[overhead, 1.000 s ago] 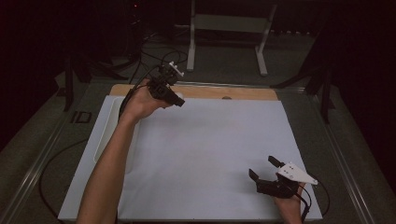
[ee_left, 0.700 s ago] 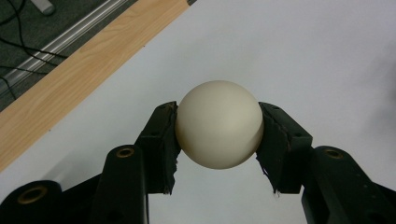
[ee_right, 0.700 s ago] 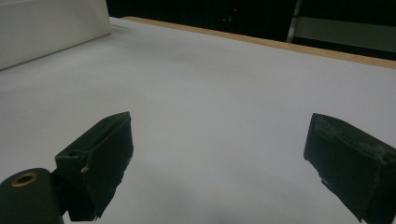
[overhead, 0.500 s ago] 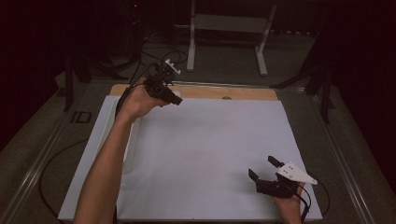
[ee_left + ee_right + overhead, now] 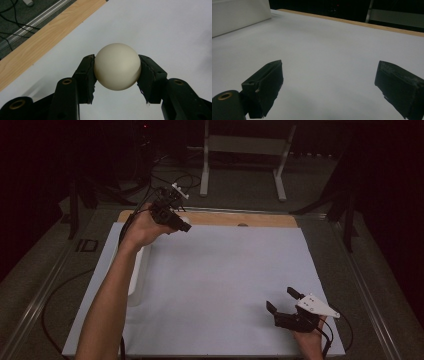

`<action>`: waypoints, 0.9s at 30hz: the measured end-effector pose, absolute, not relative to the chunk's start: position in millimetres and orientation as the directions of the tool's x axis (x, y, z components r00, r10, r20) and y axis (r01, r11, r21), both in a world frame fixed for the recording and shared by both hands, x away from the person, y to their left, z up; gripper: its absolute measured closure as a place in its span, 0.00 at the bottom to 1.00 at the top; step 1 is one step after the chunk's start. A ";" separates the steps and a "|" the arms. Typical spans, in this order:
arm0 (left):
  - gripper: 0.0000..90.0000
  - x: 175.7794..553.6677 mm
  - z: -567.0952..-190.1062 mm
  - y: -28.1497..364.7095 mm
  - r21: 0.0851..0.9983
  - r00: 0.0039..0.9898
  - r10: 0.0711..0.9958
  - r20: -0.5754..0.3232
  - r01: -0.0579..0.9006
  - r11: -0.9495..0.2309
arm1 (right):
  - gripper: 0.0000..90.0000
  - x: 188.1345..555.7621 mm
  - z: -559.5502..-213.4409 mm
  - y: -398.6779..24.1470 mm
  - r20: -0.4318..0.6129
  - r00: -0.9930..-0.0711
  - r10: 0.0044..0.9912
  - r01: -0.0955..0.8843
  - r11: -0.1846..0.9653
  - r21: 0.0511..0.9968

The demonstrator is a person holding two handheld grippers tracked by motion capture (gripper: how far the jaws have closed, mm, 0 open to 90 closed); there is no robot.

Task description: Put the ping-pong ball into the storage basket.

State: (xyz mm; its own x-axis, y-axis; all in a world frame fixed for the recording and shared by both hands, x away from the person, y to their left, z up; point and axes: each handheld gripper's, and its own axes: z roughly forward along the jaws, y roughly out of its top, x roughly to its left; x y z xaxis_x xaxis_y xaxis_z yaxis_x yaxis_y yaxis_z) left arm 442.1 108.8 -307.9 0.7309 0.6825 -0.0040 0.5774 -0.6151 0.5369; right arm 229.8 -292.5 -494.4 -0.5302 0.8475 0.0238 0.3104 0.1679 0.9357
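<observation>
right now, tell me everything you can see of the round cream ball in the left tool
The round cream ball is smooth, matte and unmarked, like plastic as far as it looks. It sits clamped between the left tool's two black padded jaws, which press on its opposite sides. It is held above the white table sheet, near the light wooden edge strip at the far left.

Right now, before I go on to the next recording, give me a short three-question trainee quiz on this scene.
1. True or false: the left claw is clamped on the cream ball.
2. How do the right claw jaws stand? A) shut on a ball B) open with nothing between them C) shut on a cloth
3. What wooden thing borders the white sheet at its far side?

Key: 1 true. 2 B. 3 a wooden strip.
</observation>
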 end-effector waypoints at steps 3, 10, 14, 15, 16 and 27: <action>0.57 442.0 -307.3 110.6 0.537 0.731 0.682 -0.001 0.576 -0.616 | 0.09 229.8 -494.5 -292.4 0.024 -0.530 0.847 0.311 0.167 0.936; 0.57 440.7 -305.9 115.3 0.542 0.723 0.691 -0.002 0.582 -0.607 | 0.09 229.8 -494.5 -292.5 0.023 -0.531 0.847 0.311 0.169 0.935; 0.57 440.2 -304.8 118.1 0.541 0.719 0.695 0.003 0.583 -0.606 | 0.09 229.6 -494.4 -292.2 0.023 -0.531 0.847 0.311 0.169 0.935; 0.57 440.1 -304.4 119.1 0.542 0.719 0.695 0.003 0.583 -0.605 | 0.09 229.6 -494.4 -292.3 0.022 -0.531 0.847 0.311 0.170 0.935; 0.57 440.0 -304.2 119.8 0.544 0.718 0.696 0.003 0.583 -0.604 | 0.09 229.8 -494.5 -292.3 0.023 -0.531 0.847 0.311 0.169 0.935; 0.57 438.2 -300.4 127.6 0.545 0.709 0.706 0.010 0.588 -0.598 | 0.09 230.0 -494.9 -291.8 0.024 -0.532 0.847 0.312 0.169 0.935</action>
State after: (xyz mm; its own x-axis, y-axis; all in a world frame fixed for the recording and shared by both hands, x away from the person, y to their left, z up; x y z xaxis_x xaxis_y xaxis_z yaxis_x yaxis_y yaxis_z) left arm 438.2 127.6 -300.4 0.7086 0.7055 0.0098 0.5876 -0.5977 0.5454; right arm 230.0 -291.8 -494.9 -0.5317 0.8466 0.0241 0.3115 0.1690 0.9351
